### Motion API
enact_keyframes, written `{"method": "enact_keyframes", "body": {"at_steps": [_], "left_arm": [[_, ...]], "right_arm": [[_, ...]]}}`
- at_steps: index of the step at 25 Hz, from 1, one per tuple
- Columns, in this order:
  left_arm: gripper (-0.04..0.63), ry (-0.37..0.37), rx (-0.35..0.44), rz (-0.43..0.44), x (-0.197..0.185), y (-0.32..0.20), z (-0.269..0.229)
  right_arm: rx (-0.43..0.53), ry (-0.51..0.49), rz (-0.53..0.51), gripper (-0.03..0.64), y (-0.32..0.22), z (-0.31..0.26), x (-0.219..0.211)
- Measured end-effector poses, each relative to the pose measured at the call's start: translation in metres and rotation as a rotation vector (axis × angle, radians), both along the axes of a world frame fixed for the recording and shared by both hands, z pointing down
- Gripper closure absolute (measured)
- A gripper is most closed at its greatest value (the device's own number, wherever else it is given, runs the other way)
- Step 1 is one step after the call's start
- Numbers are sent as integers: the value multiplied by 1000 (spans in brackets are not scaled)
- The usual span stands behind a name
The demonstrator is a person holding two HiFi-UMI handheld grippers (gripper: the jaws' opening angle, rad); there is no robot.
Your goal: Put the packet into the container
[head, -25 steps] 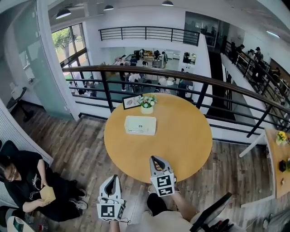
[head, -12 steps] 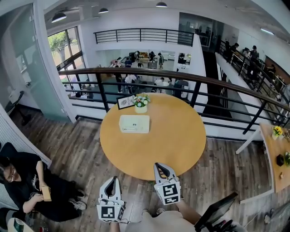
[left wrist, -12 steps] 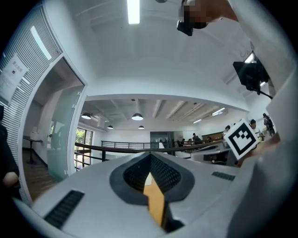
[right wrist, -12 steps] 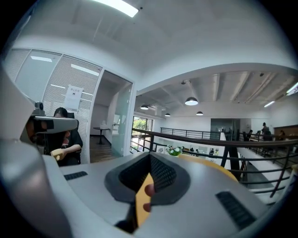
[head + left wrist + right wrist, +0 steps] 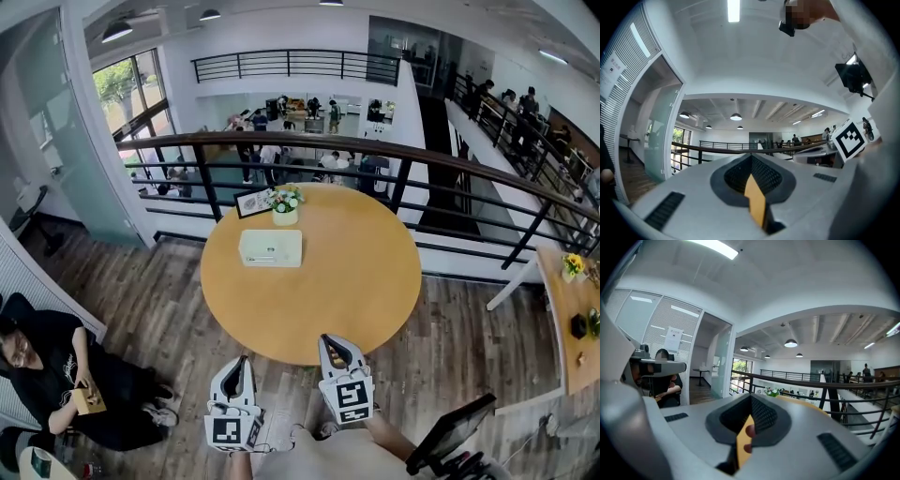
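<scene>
The white rectangular container (image 5: 270, 247) lies on the far left part of the round wooden table (image 5: 319, 291). I can make out no packet on the table or elsewhere. Both grippers hang side by side short of the table's near edge and point toward it. The left gripper (image 5: 241, 362) (image 5: 752, 165) has its jaws closed together, with only an orange strip at the seam. On the right gripper (image 5: 331, 341) (image 5: 750, 405) the jaws are likewise closed; its orange strip carries red spots, and I cannot tell whether that is anything held.
A flower pot (image 5: 284, 204) and a small picture frame (image 5: 251, 202) stand at the table's far edge by the dark railing (image 5: 403, 155). A person sits on the floor at the left (image 5: 47, 361). Another table (image 5: 572, 319) stands at the right, and a black screen (image 5: 450, 429) is near me.
The table has slid away from both grippers: the right one overlapped its near edge a second ago and now sits over the wooden floor. Jaws stayed closed.
</scene>
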State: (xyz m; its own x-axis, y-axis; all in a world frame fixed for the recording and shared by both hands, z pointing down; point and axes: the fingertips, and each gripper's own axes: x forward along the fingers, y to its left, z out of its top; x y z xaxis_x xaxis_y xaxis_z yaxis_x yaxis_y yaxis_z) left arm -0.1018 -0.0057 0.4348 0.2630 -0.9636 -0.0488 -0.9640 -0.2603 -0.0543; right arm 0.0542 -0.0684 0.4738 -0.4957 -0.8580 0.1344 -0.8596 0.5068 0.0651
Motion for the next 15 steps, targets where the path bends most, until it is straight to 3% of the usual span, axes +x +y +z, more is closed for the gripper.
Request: {"method": "enact_keyframes", "body": {"at_steps": [15], "left_arm": [[591,-5,-16,12,14,-1,7]], "right_arm": [[-15,-10,10,614,-2,6,11]]}}
